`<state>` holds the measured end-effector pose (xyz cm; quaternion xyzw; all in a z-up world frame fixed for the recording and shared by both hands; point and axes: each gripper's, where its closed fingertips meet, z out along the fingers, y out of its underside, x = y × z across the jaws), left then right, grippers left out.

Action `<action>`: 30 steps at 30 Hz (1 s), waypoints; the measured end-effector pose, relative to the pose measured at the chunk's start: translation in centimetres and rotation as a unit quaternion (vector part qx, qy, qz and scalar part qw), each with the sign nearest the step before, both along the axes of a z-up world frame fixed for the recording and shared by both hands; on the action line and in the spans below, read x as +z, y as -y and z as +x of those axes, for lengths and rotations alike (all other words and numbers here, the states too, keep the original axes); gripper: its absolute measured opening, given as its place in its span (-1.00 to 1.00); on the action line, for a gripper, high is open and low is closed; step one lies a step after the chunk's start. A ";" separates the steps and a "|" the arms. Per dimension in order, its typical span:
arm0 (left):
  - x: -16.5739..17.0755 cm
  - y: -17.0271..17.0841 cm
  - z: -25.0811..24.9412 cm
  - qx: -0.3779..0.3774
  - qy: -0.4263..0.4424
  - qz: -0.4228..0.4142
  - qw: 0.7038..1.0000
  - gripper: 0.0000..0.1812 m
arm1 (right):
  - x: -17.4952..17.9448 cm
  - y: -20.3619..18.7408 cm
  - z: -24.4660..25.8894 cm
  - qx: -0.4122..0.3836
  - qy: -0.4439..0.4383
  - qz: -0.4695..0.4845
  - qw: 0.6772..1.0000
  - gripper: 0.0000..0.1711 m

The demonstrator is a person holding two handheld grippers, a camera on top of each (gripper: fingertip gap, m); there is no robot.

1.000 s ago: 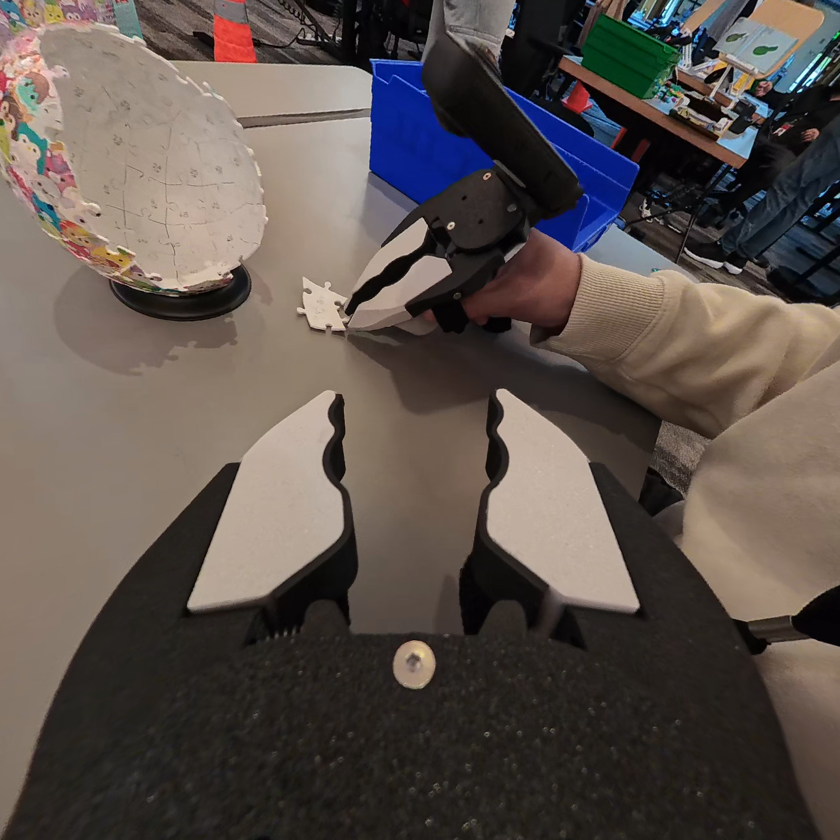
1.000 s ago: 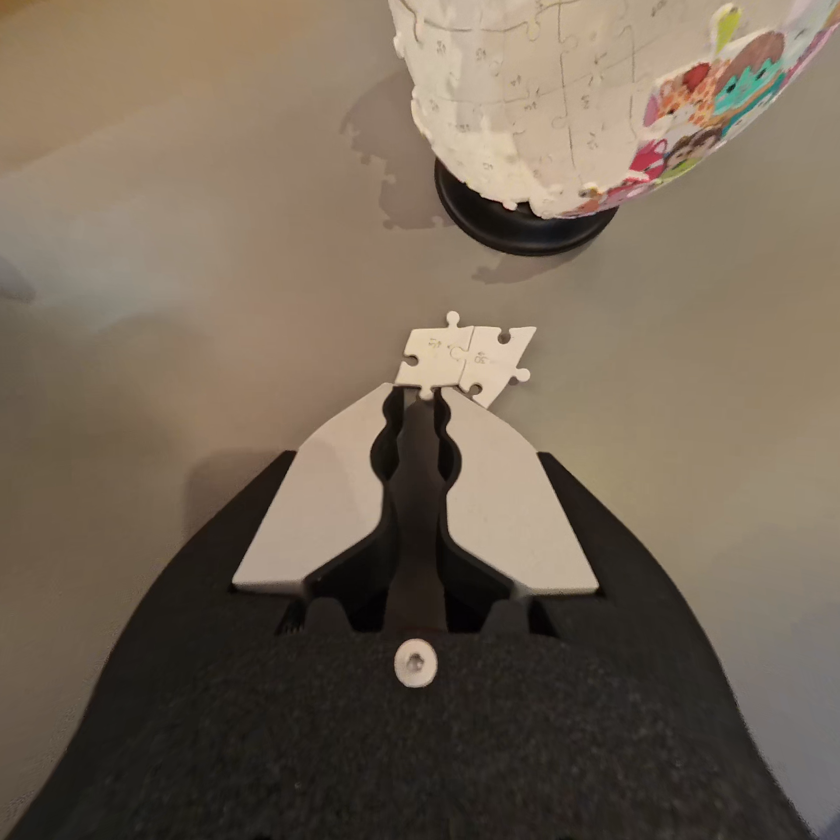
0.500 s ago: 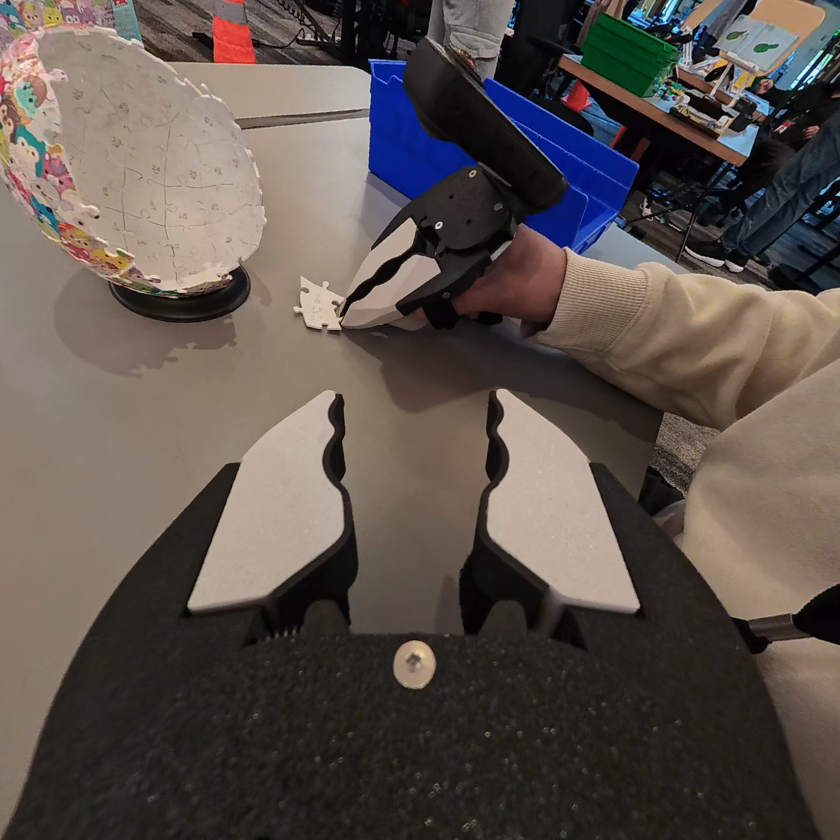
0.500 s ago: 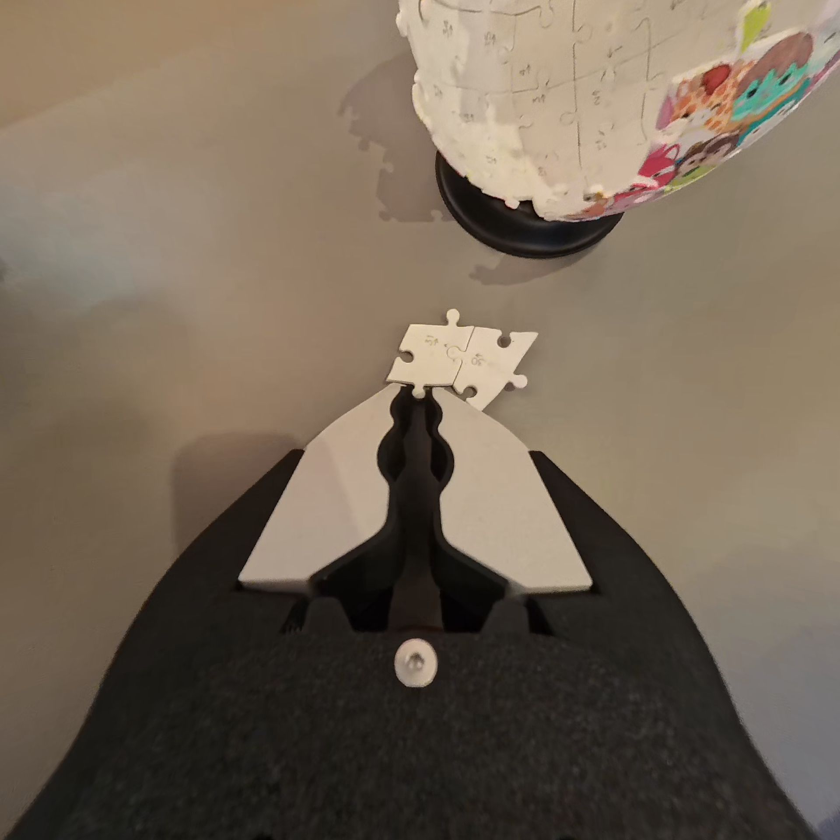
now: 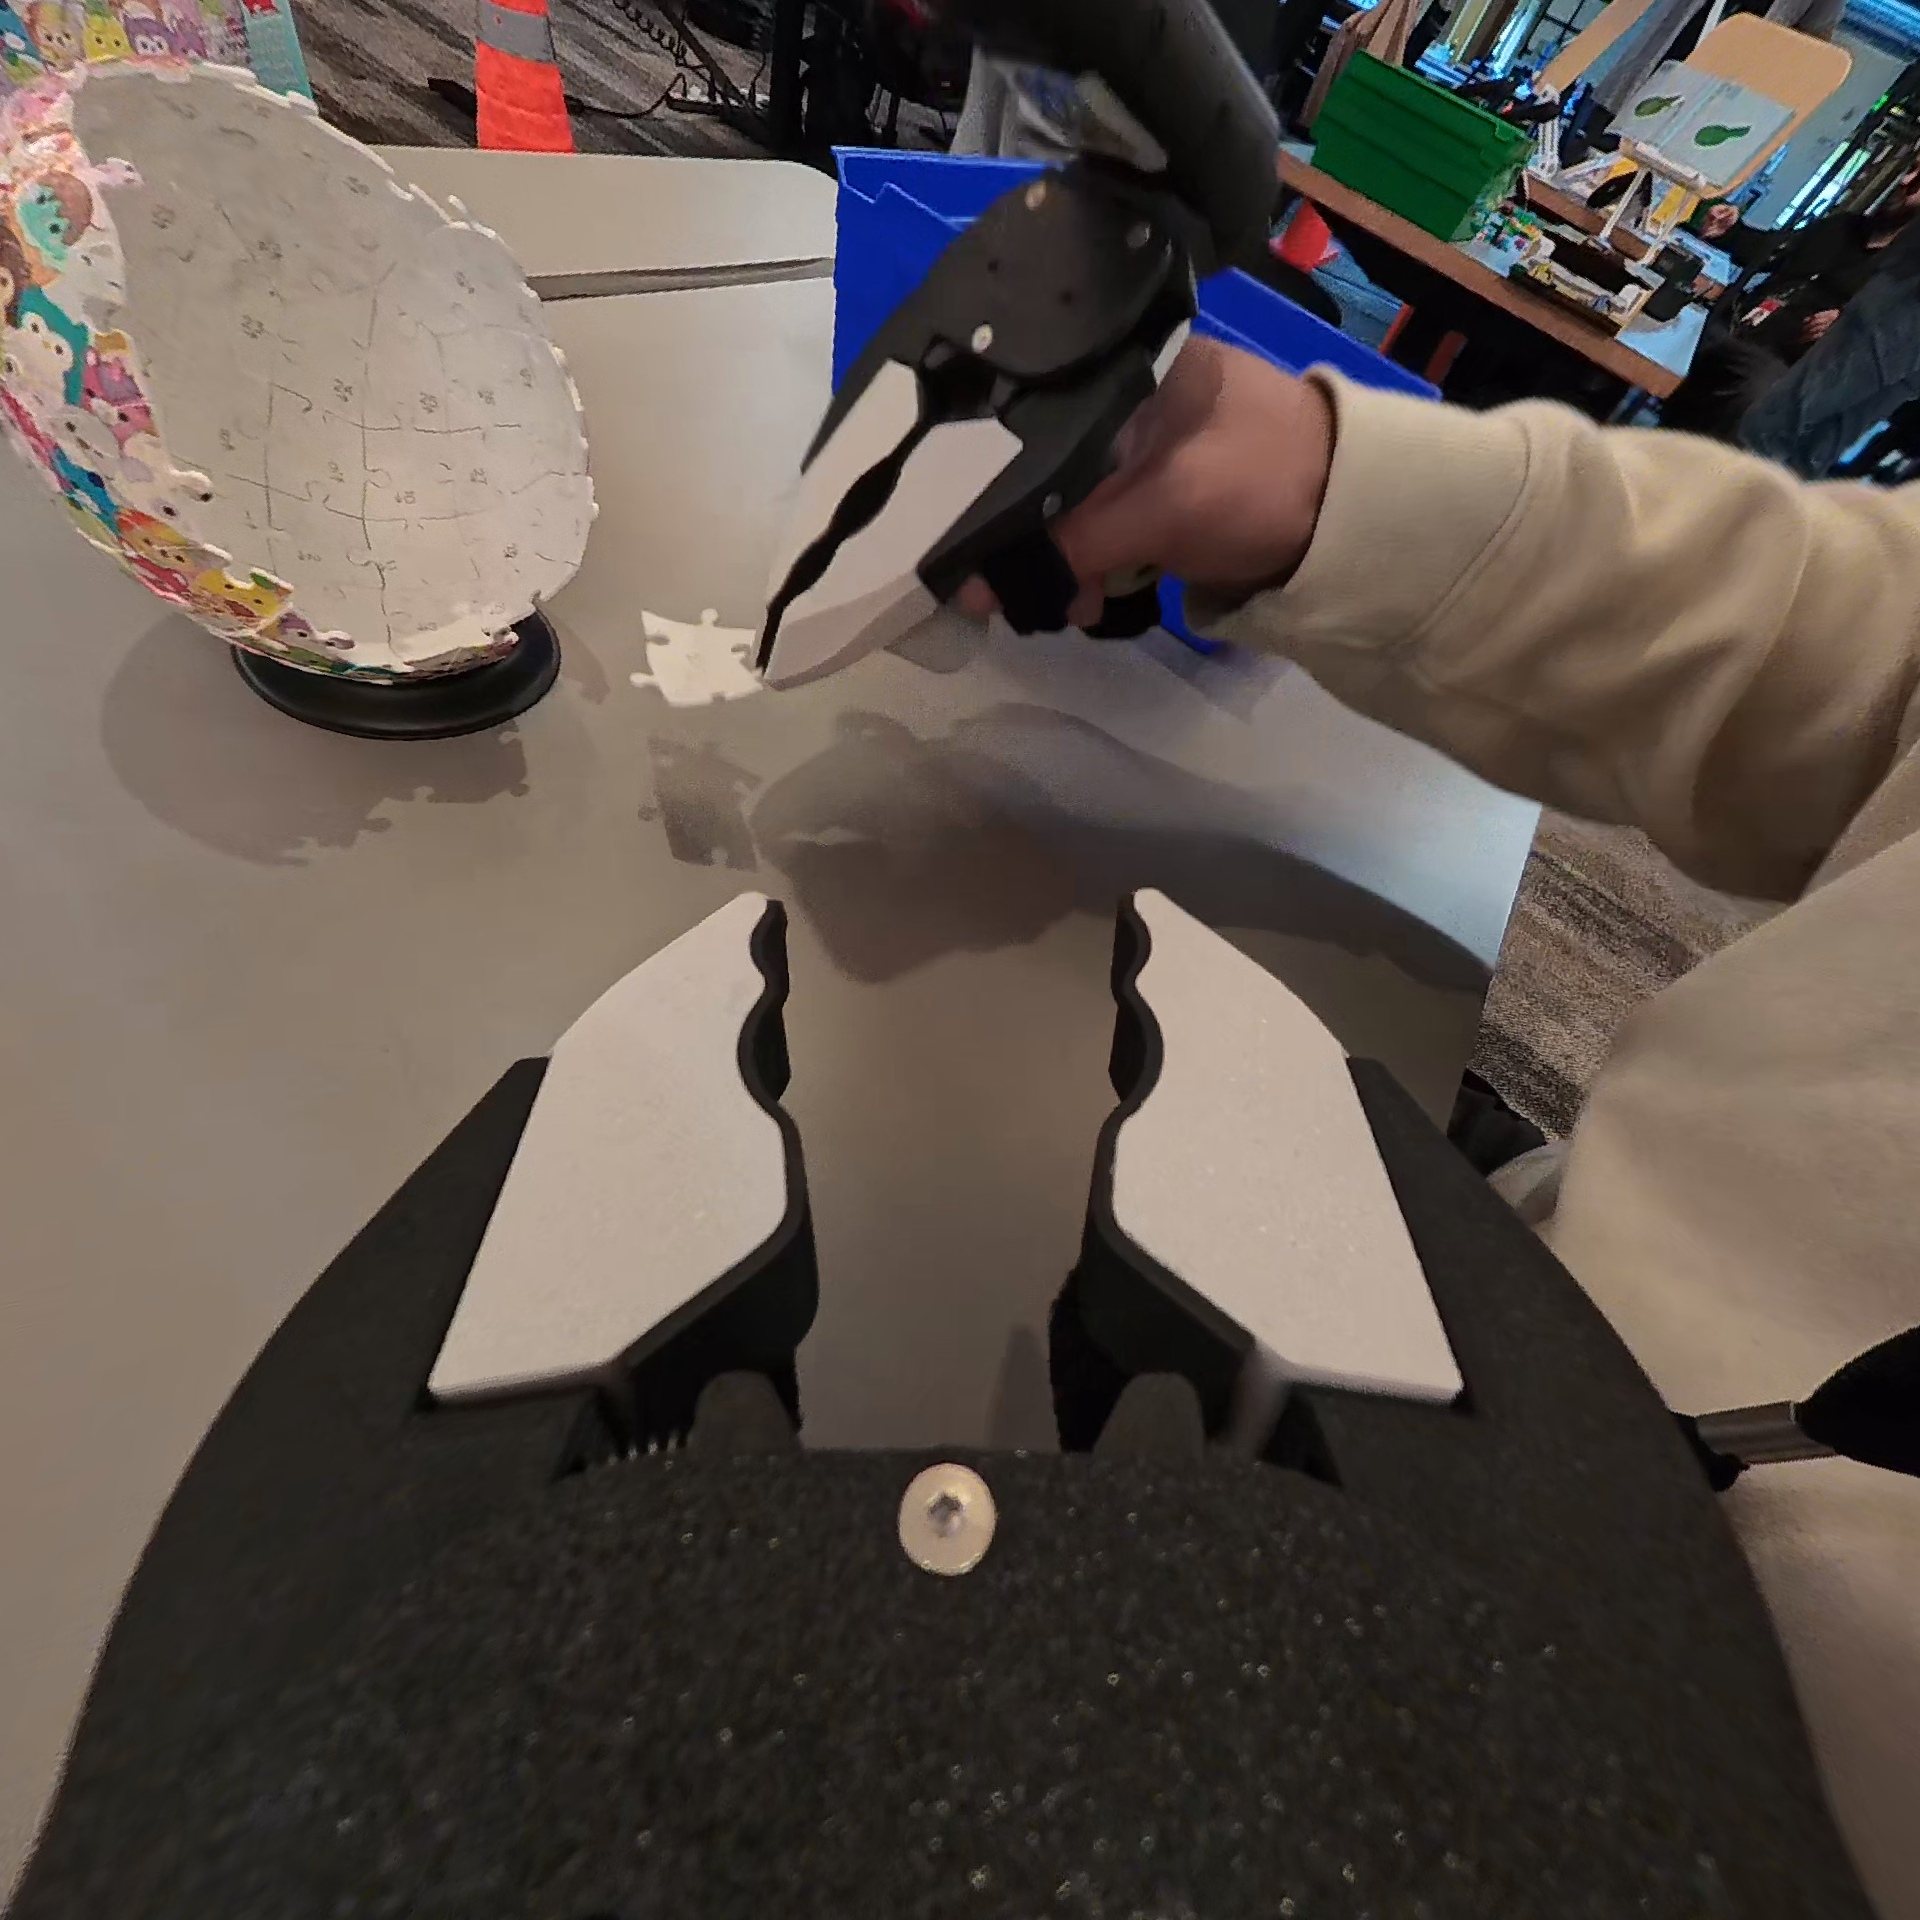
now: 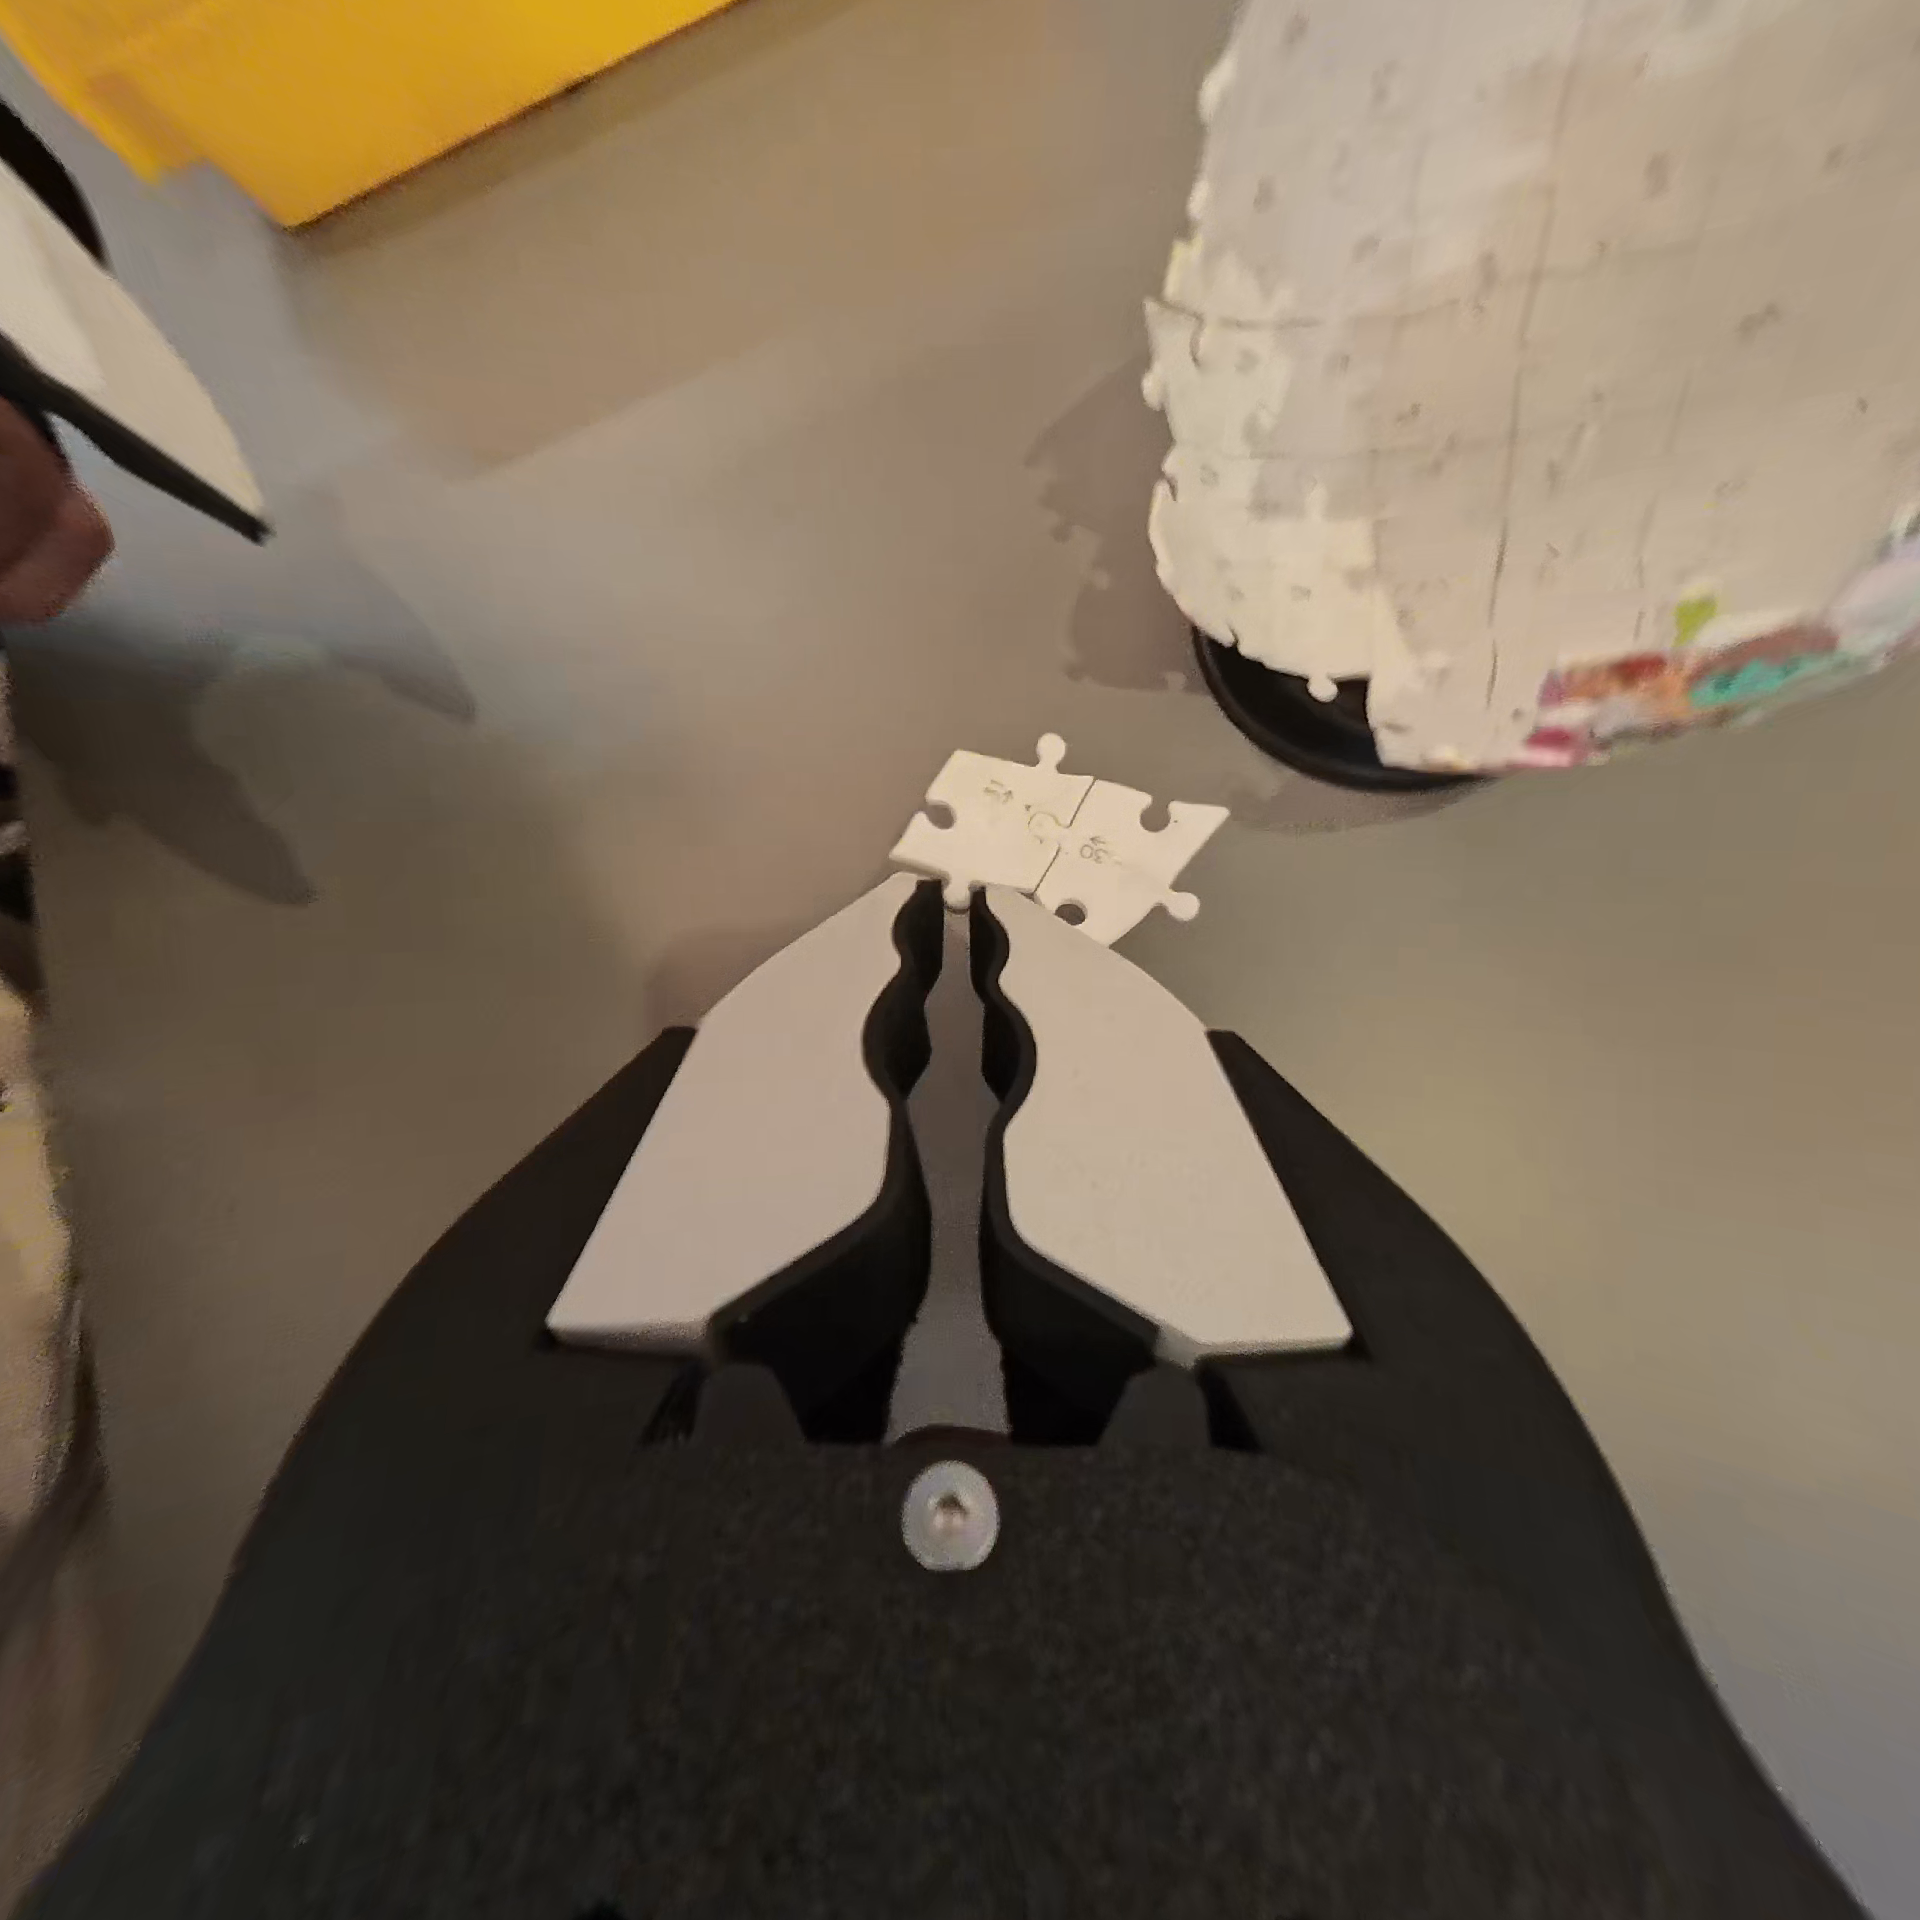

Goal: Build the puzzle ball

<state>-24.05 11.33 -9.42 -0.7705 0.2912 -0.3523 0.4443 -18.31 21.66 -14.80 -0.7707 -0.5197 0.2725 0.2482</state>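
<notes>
Clearly, grip: right gripper [image 6: 958,896] pinches only one edge knob of the joined white two-piece puzzle section [image 6: 1055,842], lifted off the grey table [image 5: 260,987].
Left gripper [image 5: 951,935]: fingers apart, empty.
Risk: the section may swivel, separate or drop before reaching the half-built colourful puzzle ball [image 5: 291,395].

A grey table [image 5: 260,1039] fills the foreground, its far edge rounded at the corner. Beyond it, an orange cone [image 5: 523,73] is seen on dark patterned carpet [image 5: 1590,935]. At the back right, a wooden table [image 5: 1475,275] is loaded with a green bin [image 5: 1413,156].
</notes>
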 end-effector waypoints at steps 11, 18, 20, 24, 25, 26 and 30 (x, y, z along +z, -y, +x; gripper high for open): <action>-0.1 0.0 -0.3 -0.001 0.011 -0.007 1.000 -0.34 | 2.8 -3.6 -2.2 0.111 0.091 -0.036 0.989 -0.94; -0.1 -0.2 -0.8 0.002 0.017 -0.009 1.000 -0.34 | 2.0 -4.4 -2.5 0.148 0.129 -0.102 0.975 -0.94; -0.2 -0.3 -0.8 0.002 0.015 -0.010 1.000 -0.34 | 1.9 -4.6 -2.5 0.153 0.143 -0.111 0.972 -0.94; -0.5 -0.4 -0.9 0.003 0.011 -0.013 1.000 -0.33 | 1.0 -4.4 -1.7 0.165 0.188 -0.102 0.963 -0.94; -0.5 -0.4 -1.0 0.005 0.011 -0.012 1.000 -0.33 | 1.0 -4.4 -1.6 0.162 0.190 -0.100 0.963 -0.94; -0.5 -0.5 -1.0 0.007 0.011 -0.012 1.000 -0.33 | 0.9 -4.4 -1.4 0.160 0.194 -0.100 0.963 -0.94; -0.5 -0.7 -1.1 0.015 0.016 -0.019 1.000 -0.34 | 1.4 -4.3 -1.3 0.157 0.183 -0.093 0.966 -0.94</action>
